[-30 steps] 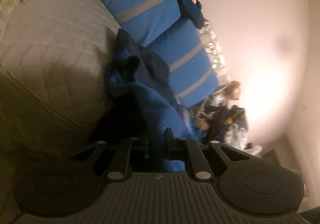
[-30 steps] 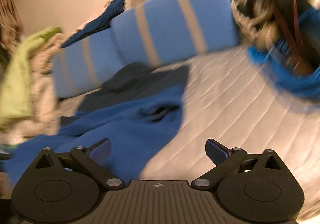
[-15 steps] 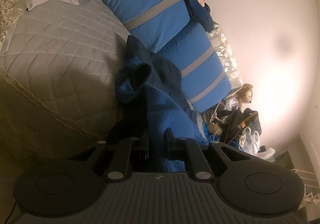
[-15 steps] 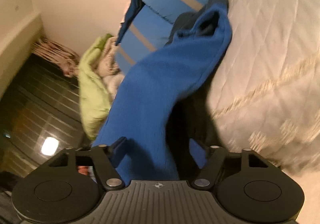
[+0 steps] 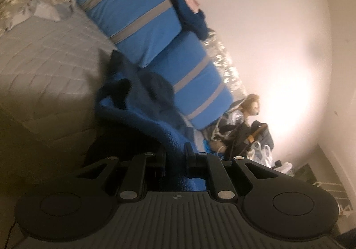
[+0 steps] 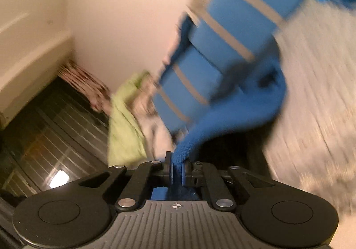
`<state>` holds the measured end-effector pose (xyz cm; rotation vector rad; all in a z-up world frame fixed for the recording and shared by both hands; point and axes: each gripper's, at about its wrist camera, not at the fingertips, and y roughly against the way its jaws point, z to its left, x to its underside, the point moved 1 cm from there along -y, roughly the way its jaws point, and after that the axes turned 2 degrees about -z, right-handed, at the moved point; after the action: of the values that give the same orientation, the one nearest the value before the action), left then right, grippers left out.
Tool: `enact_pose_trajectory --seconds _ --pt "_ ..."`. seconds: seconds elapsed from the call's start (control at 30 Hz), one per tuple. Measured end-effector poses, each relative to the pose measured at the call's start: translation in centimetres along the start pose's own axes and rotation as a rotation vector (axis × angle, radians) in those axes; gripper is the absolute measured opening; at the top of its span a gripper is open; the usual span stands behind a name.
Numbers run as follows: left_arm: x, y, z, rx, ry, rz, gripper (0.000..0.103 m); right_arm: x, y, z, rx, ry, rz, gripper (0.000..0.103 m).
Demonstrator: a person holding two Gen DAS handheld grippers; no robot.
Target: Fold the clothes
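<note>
One blue fleece (image 5: 153, 122): far end bunched on the bed (image 5: 44, 66) against the two striped pillows (image 5: 138, 17), near end lifted off the bed edge. Both tools grasp it: left tool (image 5: 175, 155) clenched on one edge, right tool (image 6: 176, 167) clenched on another fold of the fleece (image 6: 233, 115). Long axis runs from the tools straight ahead toward the pillows. Neither hand clearly nearer. Next move likely spreads it flat. Right view blurred. One green garment (image 6: 124, 124) beside the pillows.
</note>
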<state>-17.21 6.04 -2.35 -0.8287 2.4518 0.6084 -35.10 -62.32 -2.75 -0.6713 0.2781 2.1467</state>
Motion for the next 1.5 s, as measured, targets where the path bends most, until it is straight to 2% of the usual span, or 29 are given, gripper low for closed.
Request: enact_pose_trajectory --seconds 0.1,0.37,0.47,0.63,0.83,1.0,1.17,1.5 --pt "-0.2 0.1 -1.5 0.017 -0.033 -0.029 0.014 -2.1 -0.2 2.9 -0.024 0.039 -0.063 0.009" --pt "-1.1 2.7 -4.1 0.059 -0.052 -0.151 0.014 -6.6 -1.2 7.6 -0.056 0.136 -0.108 0.008" --pt "-2.5 2.1 -4.8 0.053 -0.093 -0.171 0.014 -8.8 -2.5 8.3 -0.003 0.145 -0.117 0.008" --pt "-5.0 -1.4 -5.2 0.009 -0.203 -0.183 0.015 -12.4 -6.0 6.2 0.131 0.062 -0.139 0.008" --pt "-8.5 -5.7 -5.0 -0.019 -0.216 -0.192 0.015 -14.7 -9.4 3.9 0.211 0.035 -0.173 0.008" --pt "-11.5 -8.6 -3.7 -0.025 -0.143 -0.203 0.015 -16.2 -11.9 2.9 0.237 0.044 -0.202 0.008" --pt "-14.0 -12.5 -2.1 -0.067 -0.126 -0.190 0.015 -17.6 -14.7 0.9 0.313 0.081 -0.206 0.008" --pt "-16.0 -19.8 3.3 -0.183 -0.012 -0.121 0.015 -18.3 -19.7 -7.1 0.467 0.051 -0.162 0.009"
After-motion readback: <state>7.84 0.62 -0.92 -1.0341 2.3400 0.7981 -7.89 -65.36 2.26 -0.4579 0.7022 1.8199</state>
